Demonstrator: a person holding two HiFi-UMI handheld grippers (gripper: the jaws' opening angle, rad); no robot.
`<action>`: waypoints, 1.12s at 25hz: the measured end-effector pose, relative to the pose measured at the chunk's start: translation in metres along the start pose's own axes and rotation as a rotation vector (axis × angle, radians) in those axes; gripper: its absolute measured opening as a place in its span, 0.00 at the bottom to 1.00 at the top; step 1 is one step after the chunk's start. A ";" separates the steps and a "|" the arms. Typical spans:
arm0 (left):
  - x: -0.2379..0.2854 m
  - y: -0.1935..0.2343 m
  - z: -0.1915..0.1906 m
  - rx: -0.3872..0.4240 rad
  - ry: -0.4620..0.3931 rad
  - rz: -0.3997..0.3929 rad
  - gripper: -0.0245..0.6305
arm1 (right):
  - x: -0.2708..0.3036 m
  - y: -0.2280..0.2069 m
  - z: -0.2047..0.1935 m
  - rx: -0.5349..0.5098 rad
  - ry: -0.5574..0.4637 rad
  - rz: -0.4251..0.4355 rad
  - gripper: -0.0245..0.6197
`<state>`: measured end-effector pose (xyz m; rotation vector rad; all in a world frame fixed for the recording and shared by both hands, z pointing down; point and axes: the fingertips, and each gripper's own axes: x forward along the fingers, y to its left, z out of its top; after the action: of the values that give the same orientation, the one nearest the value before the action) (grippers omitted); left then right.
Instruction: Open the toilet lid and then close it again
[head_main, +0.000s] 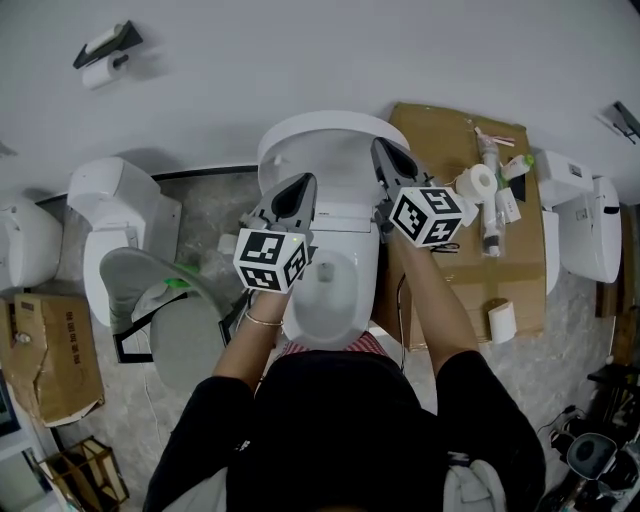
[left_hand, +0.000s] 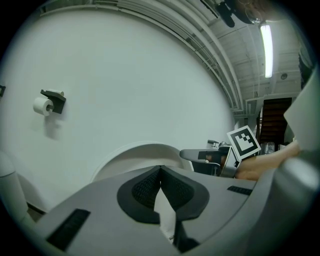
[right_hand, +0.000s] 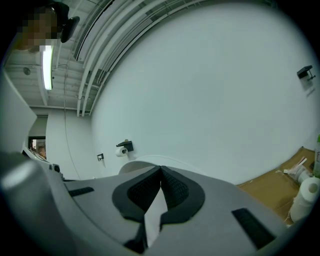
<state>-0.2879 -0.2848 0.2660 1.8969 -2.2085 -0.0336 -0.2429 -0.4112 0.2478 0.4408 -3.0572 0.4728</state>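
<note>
Closed grippers (head_main: 299, 188) (head_main: 386, 152) near upright toilet lid (head_main: 333, 126)

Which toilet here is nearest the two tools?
The middle toilet, straight ahead of the person: lid raised against the wall, bowl exposed, left tool and right tool either side.

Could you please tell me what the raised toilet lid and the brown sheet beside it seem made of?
Toilet lid: probably hard plastic, smooth white with a soft sheen; ceramic can't be excluded. Brown sheet: cardboard, matte tan, with fold lines.
</note>
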 end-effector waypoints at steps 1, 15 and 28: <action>0.000 0.001 -0.001 -0.001 0.001 0.002 0.04 | 0.001 0.000 0.000 0.000 0.000 0.001 0.07; -0.001 0.003 -0.005 0.001 0.012 0.028 0.04 | 0.010 -0.008 0.000 0.006 0.010 0.011 0.07; -0.001 0.009 -0.006 -0.001 0.014 0.058 0.04 | 0.020 -0.020 -0.005 0.013 0.033 0.009 0.07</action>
<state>-0.2954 -0.2816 0.2732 1.8260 -2.2526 -0.0115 -0.2566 -0.4338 0.2594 0.4148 -3.0272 0.4955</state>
